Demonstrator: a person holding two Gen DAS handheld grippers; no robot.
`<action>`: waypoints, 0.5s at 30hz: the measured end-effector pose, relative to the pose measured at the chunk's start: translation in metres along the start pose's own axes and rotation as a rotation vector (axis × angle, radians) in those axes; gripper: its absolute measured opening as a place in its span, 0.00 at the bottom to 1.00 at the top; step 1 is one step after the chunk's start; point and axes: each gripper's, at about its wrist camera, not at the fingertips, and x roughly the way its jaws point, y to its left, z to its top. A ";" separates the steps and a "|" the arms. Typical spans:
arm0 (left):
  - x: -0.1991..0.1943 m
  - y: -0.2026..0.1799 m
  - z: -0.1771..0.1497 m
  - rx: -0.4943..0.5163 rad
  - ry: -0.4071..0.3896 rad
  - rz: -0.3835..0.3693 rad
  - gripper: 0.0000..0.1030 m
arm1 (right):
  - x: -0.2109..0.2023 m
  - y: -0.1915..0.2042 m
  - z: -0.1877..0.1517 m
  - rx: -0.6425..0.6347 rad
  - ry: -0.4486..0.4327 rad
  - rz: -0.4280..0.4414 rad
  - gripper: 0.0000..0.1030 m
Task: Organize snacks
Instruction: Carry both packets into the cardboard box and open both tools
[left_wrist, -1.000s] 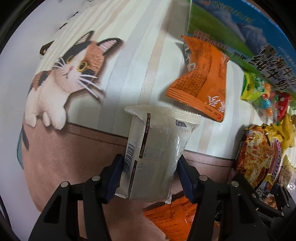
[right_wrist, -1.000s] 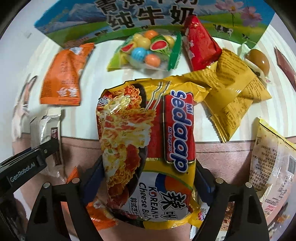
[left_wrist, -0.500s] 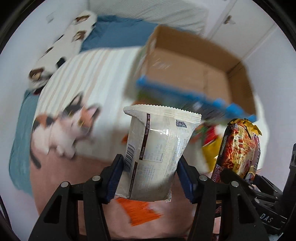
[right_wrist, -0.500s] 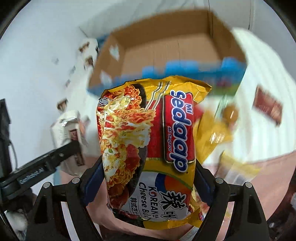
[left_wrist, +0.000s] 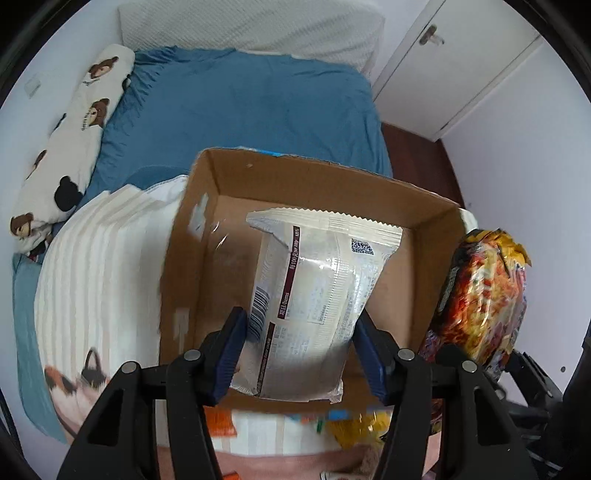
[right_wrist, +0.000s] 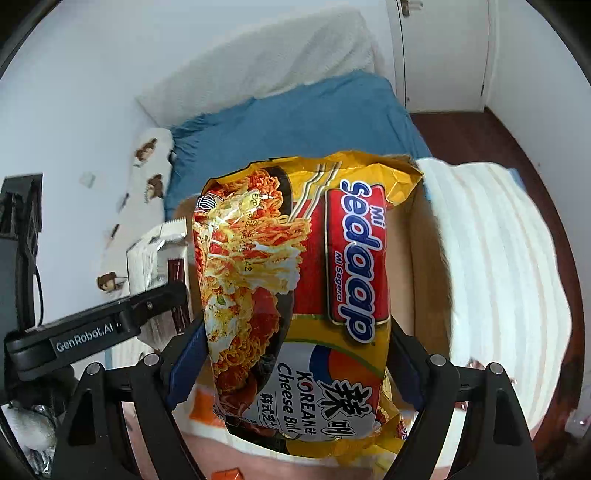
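White snack packet (left_wrist: 314, 302): left view, clamped upright in left gripper (left_wrist: 301, 352), long axis vertical, directly over the open cardboard box (left_wrist: 424, 221). Right view: noodle packet (right_wrist: 299, 295) pinched upright in right gripper (right_wrist: 291, 363), box mostly hidden behind; left appears better centred.

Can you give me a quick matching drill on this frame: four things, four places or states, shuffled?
Things:
1. white snack packet
2. Sedaap noodle packet
3. cardboard box
4. bear-print pillow

Places or states:
A. open, on the striped blanket
B. clamped in the right gripper
C. along the wall, beside the blue sheet
D. clamped in the left gripper, in front of the open box

Pairs: 1-D, 2-B, 3-A, 4-C
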 end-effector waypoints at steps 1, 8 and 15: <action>0.011 0.000 0.008 -0.003 0.019 0.004 0.54 | 0.008 0.002 0.012 -0.003 0.018 -0.012 0.86; 0.087 -0.001 0.043 -0.022 0.151 0.028 0.54 | 0.084 -0.022 0.040 0.008 0.158 -0.074 0.86; 0.132 -0.002 0.050 -0.027 0.228 0.031 0.54 | 0.142 -0.036 0.045 0.005 0.230 -0.113 0.86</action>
